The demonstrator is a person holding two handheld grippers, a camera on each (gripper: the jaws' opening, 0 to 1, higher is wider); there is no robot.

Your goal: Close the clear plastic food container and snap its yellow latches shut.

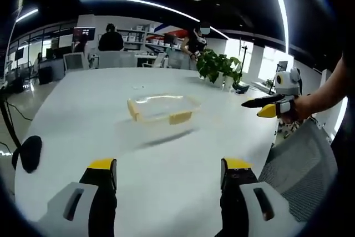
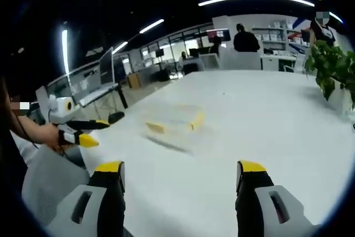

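Observation:
The clear plastic food container (image 1: 163,109) with yellow latches (image 1: 180,117) sits in the middle of the white table (image 1: 100,131). I cannot tell how its lid is seated. My left gripper (image 1: 169,173) hovers over the near table edge, open and holding nothing, well short of the container. In the left gripper view my right gripper (image 1: 265,105) comes in from the right, held by a hand. In the right gripper view the container (image 2: 175,119) looks blurred ahead of my right gripper (image 2: 178,173), whose jaws stand wide apart and bare. The left gripper (image 2: 83,132) shows at the left.
A potted plant (image 1: 219,66) (image 2: 333,65) stands at the table's far side. A grey mesh chair (image 1: 302,165) (image 2: 50,184) is by the near edge. A black object (image 1: 28,152) lies off the table's left. People and desks fill the background.

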